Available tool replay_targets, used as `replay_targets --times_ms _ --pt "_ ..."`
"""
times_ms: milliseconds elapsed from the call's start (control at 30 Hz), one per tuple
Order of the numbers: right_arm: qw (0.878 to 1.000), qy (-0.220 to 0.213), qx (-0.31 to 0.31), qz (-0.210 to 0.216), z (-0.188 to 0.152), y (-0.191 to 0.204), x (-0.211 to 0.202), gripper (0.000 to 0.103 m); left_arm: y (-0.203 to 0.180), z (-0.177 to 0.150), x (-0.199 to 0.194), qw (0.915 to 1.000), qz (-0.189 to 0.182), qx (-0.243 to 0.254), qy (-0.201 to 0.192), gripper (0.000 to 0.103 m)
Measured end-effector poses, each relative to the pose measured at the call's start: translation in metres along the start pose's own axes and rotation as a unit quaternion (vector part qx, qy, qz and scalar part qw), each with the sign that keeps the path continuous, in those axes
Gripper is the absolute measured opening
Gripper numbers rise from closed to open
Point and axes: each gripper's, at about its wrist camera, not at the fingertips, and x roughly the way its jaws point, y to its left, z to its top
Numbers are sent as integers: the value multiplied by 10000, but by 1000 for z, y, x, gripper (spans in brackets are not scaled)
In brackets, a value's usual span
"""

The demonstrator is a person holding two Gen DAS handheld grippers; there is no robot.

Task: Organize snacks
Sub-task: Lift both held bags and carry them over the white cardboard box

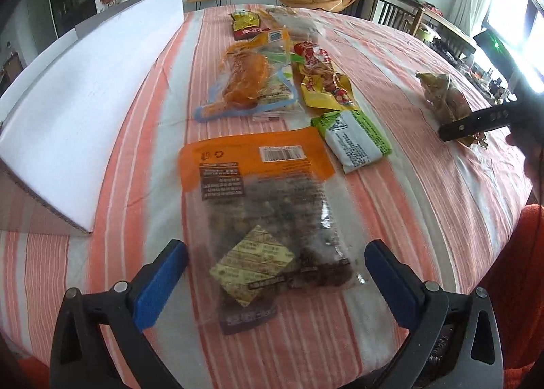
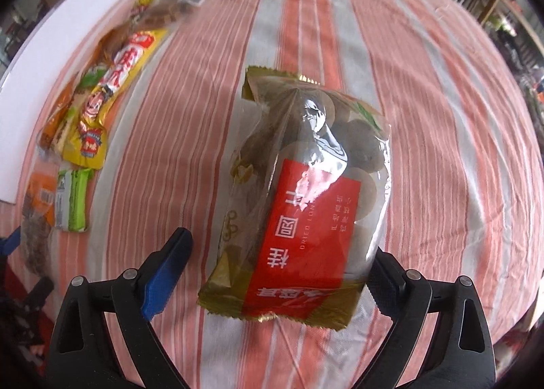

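So far: snack packets lined up beside white box (image 1: 85,100). Orange-topped bag (image 1: 261,205) laid down, left gripper (image 1: 275,273) released. Longan bag (image 2: 306,205) apart, unsorted; right gripper (image 2: 282,273) spread, nothing clasped.

Nut bag (image 1: 268,219) flat on surface (image 1: 408,185), between pads of left hand-held gripper (image 1: 275,273), touching neither. Small packet (image 1: 353,137) just ahead, right of bag's far end. Beyond it, row of snack packs (image 1: 272,76) runs away from gripper. Box flap (image 1: 91,110) left of row. Longan bag (image 2: 306,205) on surface between pads of right hand-held gripper (image 2: 278,270), well right of row; gap at left pad, right pad close against bag.
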Motion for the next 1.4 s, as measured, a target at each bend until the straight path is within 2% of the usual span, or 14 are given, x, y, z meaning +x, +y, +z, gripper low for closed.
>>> replay_targets --times_ms 167,300,367,500,533,567,600,1000,1033,1067,1133,1200,1367,1400 --pt "9985 402 276 232 15 -16 -18 96 14 3 -3 9994 -223 -264 25 103" --pt "9981 424 286 332 25 -17 -30 96 -1 4 3 9998 129 8 138 103" --pt "9980 524 172 306 27 -12 -27 96 -7 4 3 9998 39 61 162 102" --pt "9980 631 -76 72 34 4 -11 93 -12 6 -2 9998 173 128 22 65" --pt "9985 524 -154 10 37 5 -11 90 -7 8 -4 10000 32 -10 0 62" --pt "9989 400 -209 -113 40 5 -11 60 -2 9 -5 9999 -101 -112 -6 59" --pt "9993 342 -146 -97 42 3 -13 58 4 8 -7 9993 -257 -249 -57 55" --pt "9960 -466 336 689 31 3 -71 57 32 13 -42 9751 -1623 -1282 -805 46" --pt "9955 -495 322 741 30 6 -75 57 33 17 -53 9717 -1712 -1327 -944 37" --pt "9950 -524 300 795 29 8 -78 57 36 21 -59 9689 -1808 -1349 -1014 18" --pt "9935 -590 233 945 33 16 -84 57 46 31 -76 9581 -2125 -1516 -1183 18" --pt "9905 -685 109 1184 42 37 -95 57 62 45 -93 9537 -2133 -1594 -1398 18" --pt "9801 -882 -42 1779 63 82 -117 57 83 54 -105 9611 -1846 -1504 -1401 20" --pt "9784 -934 -109 1841 68 92 -121 57 82 51 -106 9637 -1746 -1453 -1405 34"
